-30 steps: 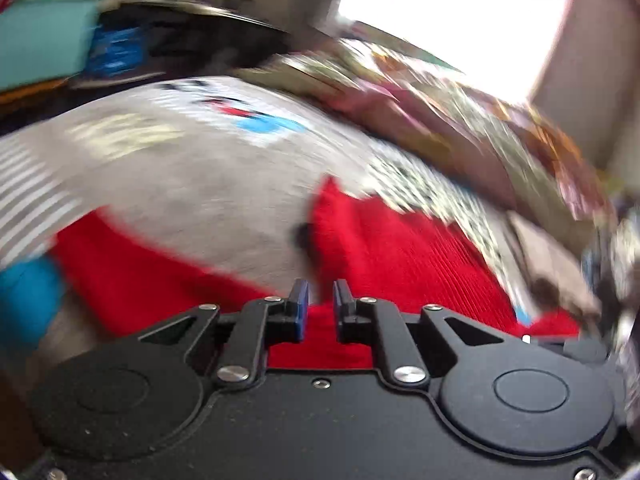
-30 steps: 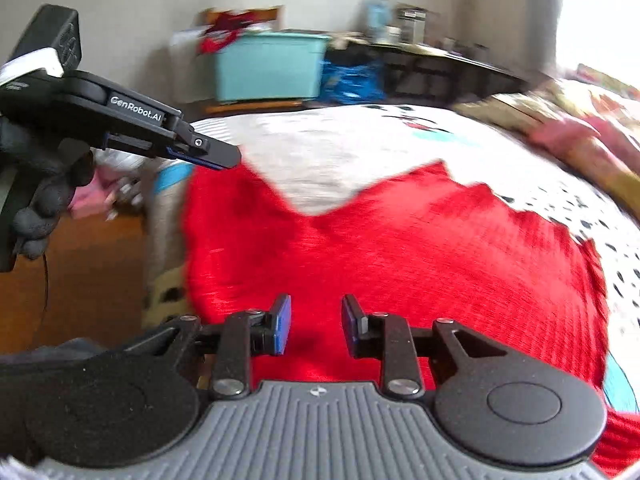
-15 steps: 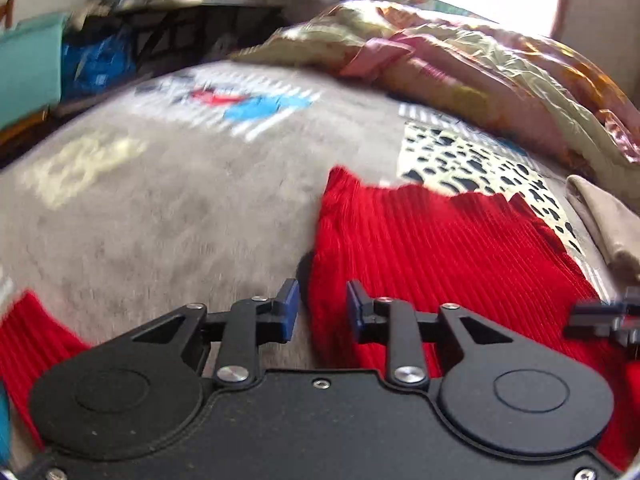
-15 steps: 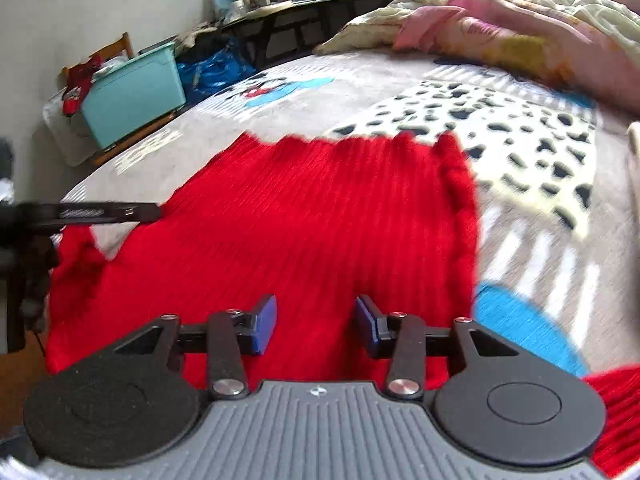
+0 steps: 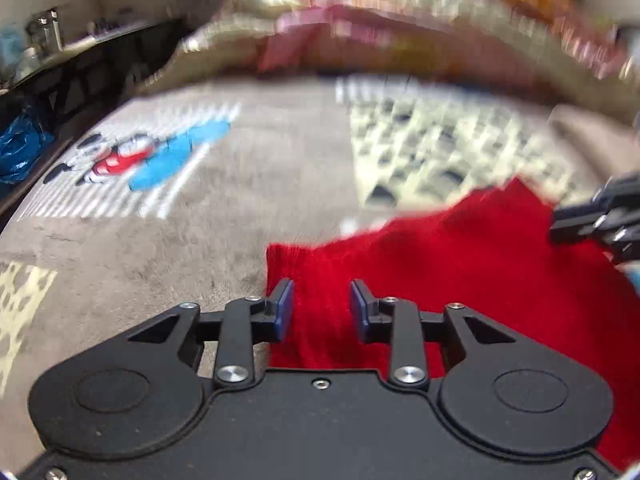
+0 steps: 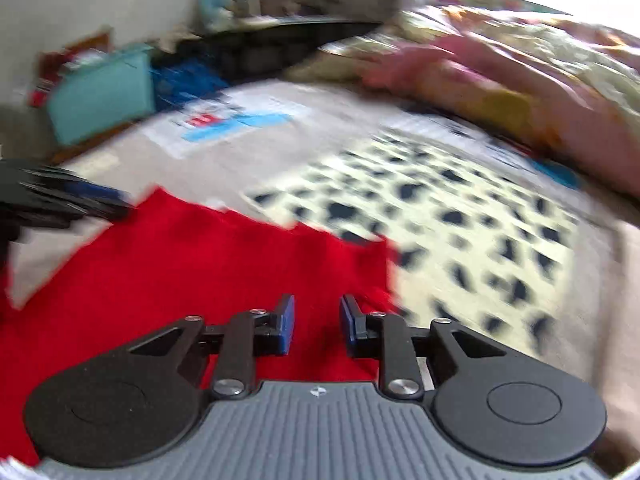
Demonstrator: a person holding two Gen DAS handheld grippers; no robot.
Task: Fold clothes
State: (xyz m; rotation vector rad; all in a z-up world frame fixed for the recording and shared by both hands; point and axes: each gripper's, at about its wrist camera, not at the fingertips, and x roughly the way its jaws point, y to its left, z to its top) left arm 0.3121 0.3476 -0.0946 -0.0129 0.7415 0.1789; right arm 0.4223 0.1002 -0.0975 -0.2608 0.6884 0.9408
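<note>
Left tool point(image 5: 321, 307) sits low over the near left corner of the red knit garment point(image 5: 460, 272), its blue-padded fingers parted with nothing between them but the cloth lying underneath. Right tool point(image 6: 316, 322) is the same story: fingers spread, empty, poised over the garment's right edge where the red knit point(image 6: 200, 264) meets the spotted patch of the bed cover point(image 6: 460, 216). Each tool shows up at the far side of the other's view, so they flank the piece, well apart.

The garment lies spread on the bed, far edge ragged and uneven, a notch showing in it. Both views are smeared with motion, so fine detail of the hem is hard to read.

My read: this is the pickup for a fold. To do it well, each tool should come down square on its own corner, pinch just the knit and not the fuzzy cover beneath, and bite at matching depth. Then lift both together, level, so the edge travels straight. A rumpled quilt point(image 6: 500, 64) sits beyond; best keep the fold short of it.
</note>
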